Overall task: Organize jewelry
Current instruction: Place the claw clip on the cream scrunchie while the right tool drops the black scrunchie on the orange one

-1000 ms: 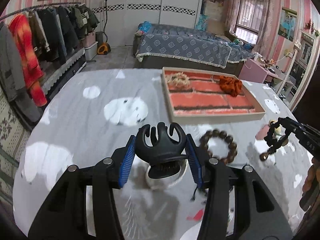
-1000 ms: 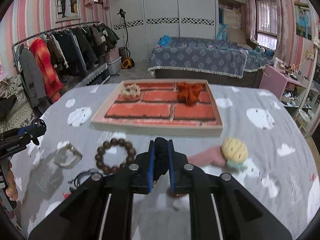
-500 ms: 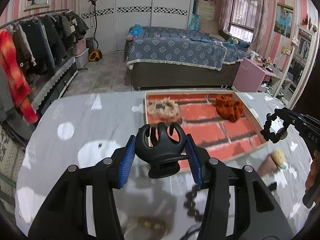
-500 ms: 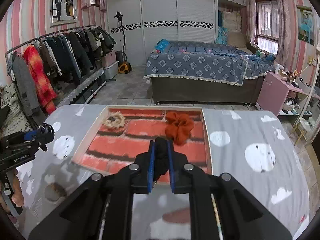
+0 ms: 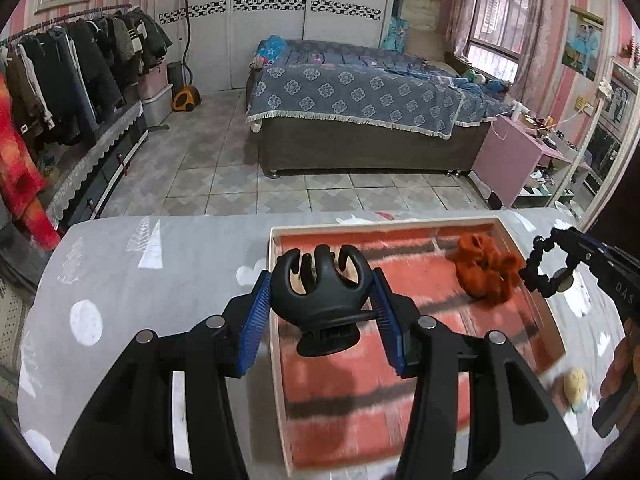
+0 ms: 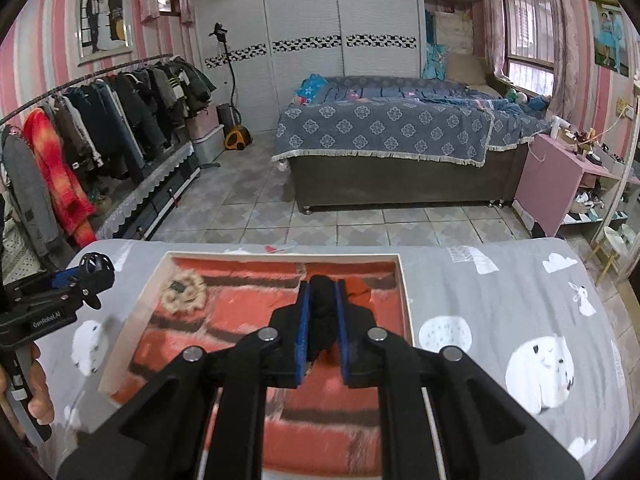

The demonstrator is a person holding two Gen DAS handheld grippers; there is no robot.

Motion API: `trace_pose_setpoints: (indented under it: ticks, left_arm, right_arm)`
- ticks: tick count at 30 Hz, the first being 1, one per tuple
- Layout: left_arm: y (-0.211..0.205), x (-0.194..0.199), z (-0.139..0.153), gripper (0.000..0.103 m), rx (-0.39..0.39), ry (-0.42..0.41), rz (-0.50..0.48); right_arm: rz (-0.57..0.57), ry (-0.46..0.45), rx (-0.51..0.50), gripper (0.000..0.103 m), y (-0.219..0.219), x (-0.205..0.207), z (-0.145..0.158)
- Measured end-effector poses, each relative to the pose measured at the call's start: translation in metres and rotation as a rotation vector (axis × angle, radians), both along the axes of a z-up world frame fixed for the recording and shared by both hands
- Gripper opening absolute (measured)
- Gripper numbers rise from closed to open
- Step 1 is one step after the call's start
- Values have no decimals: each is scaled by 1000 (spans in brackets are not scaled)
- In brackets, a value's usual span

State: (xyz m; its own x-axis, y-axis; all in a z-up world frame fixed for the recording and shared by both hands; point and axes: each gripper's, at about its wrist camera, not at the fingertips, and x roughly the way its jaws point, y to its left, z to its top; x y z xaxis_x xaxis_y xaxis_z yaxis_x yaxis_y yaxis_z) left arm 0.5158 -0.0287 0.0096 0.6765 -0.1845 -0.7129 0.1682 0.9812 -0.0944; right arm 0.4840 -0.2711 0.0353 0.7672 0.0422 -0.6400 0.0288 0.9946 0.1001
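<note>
So, left to right, we note these:

Clothes rail [image 5: 60,80]: we see it at the far left, hung with dark coats and one orange-red garment, well apart from the table.

Table cloth [image 5: 168,280]: grey with white patches; it covers the surface under both tools.

Left gripper [image 5: 320,300]: we see its blue pads about half apart and pressed on either side of a black claw clip [image 5: 320,300], which it carries above the left end of the tray.

Tray [image 5: 276,360]: pale-framed, lined in a red brick print, lying on the cloth beneath both tools.

Beige scrunchie [image 6: 184,290]: we find it in the tray's far left corner, seen from the right wrist; from the left wrist the claw clip hides it.

Orange scrunchie [image 5: 486,268]: it lies in the tray's far right part; in the right wrist view the right tool's tips cover most of it.

Right gripper [image 6: 322,316]: we see its pads almost together, pinching a black beaded bracelet [image 5: 548,266], whose loop hangs over the tray's right edge in the left wrist view.

Pale round trinket [image 5: 574,380]: blurred, on the cloth just right of the tray.

Bed [image 6: 384,132]: we see it beyond the table under a blue patterned cover, across the tiled floor.

Pink cabinet [image 6: 548,180]: it stands at the far right, beside the bed.
</note>
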Motion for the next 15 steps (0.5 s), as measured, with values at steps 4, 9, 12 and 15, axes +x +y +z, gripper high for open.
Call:
trace_pose_setpoints:
  ticks: [4, 9, 12, 15]
  left_arm:
    - [-4, 23, -7, 48, -7, 14, 0]
    - [-7, 39, -22, 48, -42, 47, -3]
    - [-13, 47, -39, 48, -31, 80, -5]
    - [-18, 50, -52, 48, -30, 103, -14]
  right_arm:
    - [-19, 8, -1, 13, -7, 20, -9]
    - [-31, 20, -1, 13, -11, 37, -23]
    - [-28, 46, -22, 13, -7, 43, -37]
    - [-27, 76, -36, 13, -6, 47, -50]
